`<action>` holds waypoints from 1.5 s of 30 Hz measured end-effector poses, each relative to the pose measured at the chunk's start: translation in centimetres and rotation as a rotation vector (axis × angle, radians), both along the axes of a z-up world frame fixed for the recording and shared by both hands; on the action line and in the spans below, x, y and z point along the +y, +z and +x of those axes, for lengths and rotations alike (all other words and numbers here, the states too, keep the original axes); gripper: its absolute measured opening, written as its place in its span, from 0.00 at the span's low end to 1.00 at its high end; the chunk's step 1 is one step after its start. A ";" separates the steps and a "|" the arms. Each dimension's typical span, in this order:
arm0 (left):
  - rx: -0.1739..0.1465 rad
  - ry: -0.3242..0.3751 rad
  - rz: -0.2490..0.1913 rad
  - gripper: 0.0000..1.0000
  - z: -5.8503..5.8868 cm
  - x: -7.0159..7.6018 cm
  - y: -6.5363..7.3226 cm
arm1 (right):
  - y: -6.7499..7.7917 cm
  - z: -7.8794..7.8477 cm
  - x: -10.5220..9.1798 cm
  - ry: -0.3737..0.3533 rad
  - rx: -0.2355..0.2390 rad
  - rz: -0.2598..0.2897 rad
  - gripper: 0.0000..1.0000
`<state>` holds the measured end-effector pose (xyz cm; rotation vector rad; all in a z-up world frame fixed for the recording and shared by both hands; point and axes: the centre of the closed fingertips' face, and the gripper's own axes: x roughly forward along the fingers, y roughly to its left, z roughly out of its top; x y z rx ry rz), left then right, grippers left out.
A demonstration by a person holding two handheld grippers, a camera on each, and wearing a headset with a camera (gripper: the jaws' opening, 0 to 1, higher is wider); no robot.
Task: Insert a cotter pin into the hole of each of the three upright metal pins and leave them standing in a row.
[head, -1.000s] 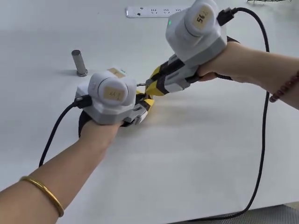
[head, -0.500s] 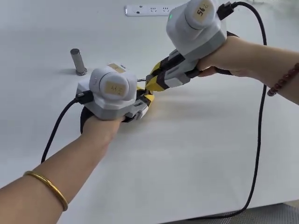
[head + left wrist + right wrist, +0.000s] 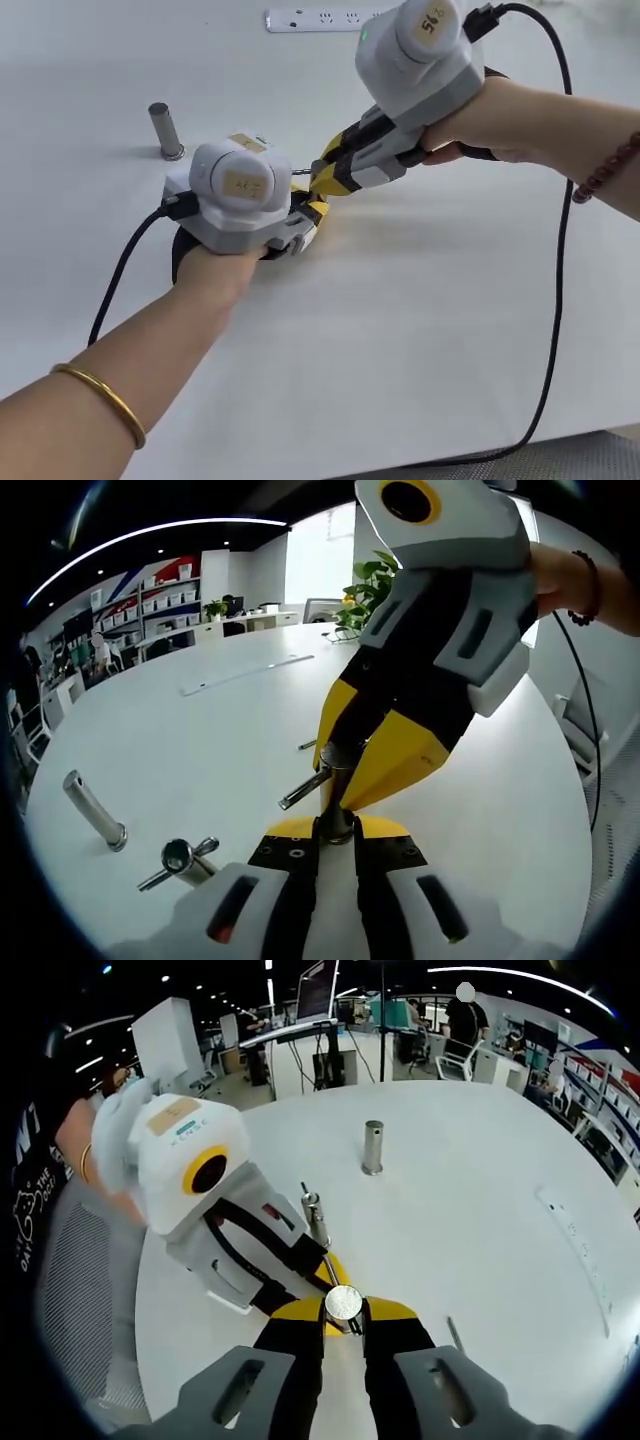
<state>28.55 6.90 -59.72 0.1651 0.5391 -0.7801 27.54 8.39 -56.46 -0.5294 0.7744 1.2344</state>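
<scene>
One metal pin is gripped by both the closed left tool and the closed right tool above the desk. Where the cotter pin enters it is hidden by the jaws.

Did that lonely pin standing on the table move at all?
No. The pin stands just as far from the power strip as before. The whole picture slid a bit, so the camera moved.
</scene>
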 end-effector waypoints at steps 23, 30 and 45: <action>-0.015 -0.026 0.049 0.22 -2.6 0.6 1.2 | 1.4 -0.1 -0.6 -0.107 -0.013 0.066 0.25; 0.002 -0.028 0.043 0.24 -4.0 1.5 1.8 | 2.2 -0.6 -1.4 -0.182 -0.003 0.112 0.35; 0.009 -0.001 0.016 0.27 -6.8 4.6 3.5 | 3.8 -3.7 -3.6 -0.327 0.013 0.198 0.50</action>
